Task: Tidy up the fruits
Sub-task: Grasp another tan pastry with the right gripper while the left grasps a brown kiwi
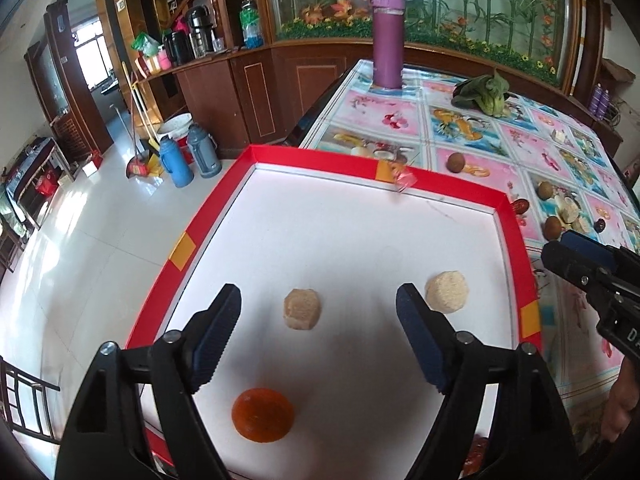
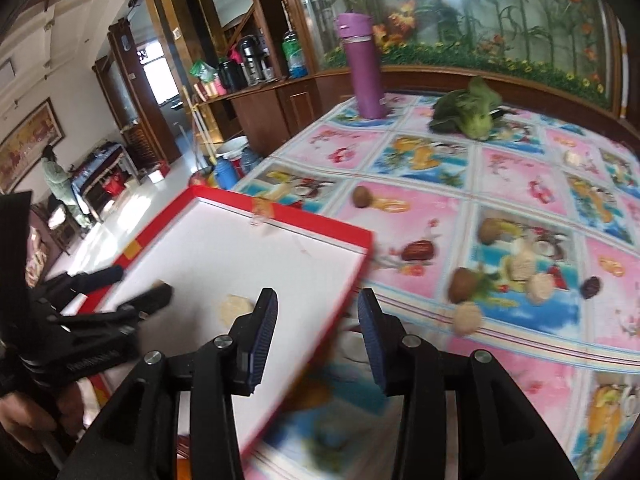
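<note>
A white tray with a red rim (image 1: pixel 320 162) holds two beige round pieces (image 1: pixel 302 309) (image 1: pixel 447 292) and an orange piece (image 1: pixel 263 414). My left gripper (image 1: pixel 318 296) hangs open over the tray, its fingers on either side of the left beige piece and not touching it. In the right wrist view my right gripper (image 2: pixel 317 300) is open and empty above the tray's right rim (image 2: pixel 320 236). On the tablecloth to its right lie brown round fruits (image 2: pixel 460 284), a red date (image 2: pixel 418 250) and beige pieces (image 2: pixel 466 318). The right gripper (image 1: pixel 560 246) also shows in the left wrist view.
A purple flask (image 1: pixel 387 36) and a leafy green vegetable (image 1: pixel 486 94) stand at the table's far side. More brown fruits (image 1: pixel 455 162) and a dark date (image 1: pixel 599 225) lie beyond the tray. The table's left edge drops to a tiled floor with thermos jugs (image 1: pixel 176 162).
</note>
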`<action>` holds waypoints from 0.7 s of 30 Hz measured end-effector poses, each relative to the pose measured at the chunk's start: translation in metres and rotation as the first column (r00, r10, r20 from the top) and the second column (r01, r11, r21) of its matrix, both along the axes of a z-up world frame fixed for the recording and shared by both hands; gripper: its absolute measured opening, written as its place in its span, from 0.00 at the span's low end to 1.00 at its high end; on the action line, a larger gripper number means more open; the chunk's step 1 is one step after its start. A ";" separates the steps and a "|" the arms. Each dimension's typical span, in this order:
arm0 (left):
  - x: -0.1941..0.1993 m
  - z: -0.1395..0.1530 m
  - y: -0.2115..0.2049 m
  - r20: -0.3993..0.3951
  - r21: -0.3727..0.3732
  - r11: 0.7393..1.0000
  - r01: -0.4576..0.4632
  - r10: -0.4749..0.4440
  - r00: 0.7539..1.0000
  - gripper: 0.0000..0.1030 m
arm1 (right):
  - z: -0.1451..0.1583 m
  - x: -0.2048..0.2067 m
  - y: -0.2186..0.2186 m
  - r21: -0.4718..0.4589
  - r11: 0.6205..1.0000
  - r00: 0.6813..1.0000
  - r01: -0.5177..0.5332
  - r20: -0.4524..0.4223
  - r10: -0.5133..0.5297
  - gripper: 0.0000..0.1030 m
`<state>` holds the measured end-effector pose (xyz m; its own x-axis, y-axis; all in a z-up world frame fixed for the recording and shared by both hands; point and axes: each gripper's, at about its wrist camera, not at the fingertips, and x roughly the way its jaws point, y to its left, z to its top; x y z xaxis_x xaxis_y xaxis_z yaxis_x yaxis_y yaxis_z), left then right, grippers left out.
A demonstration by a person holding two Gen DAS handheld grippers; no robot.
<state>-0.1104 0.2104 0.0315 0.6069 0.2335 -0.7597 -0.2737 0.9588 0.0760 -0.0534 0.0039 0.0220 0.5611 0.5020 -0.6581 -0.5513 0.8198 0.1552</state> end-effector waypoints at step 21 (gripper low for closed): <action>0.004 0.018 -0.058 0.014 0.011 0.989 0.146 -0.146 0.989 0.83 | -0.039 0.051 -0.046 -0.145 0.980 0.988 0.135 -0.050 -0.143 0.21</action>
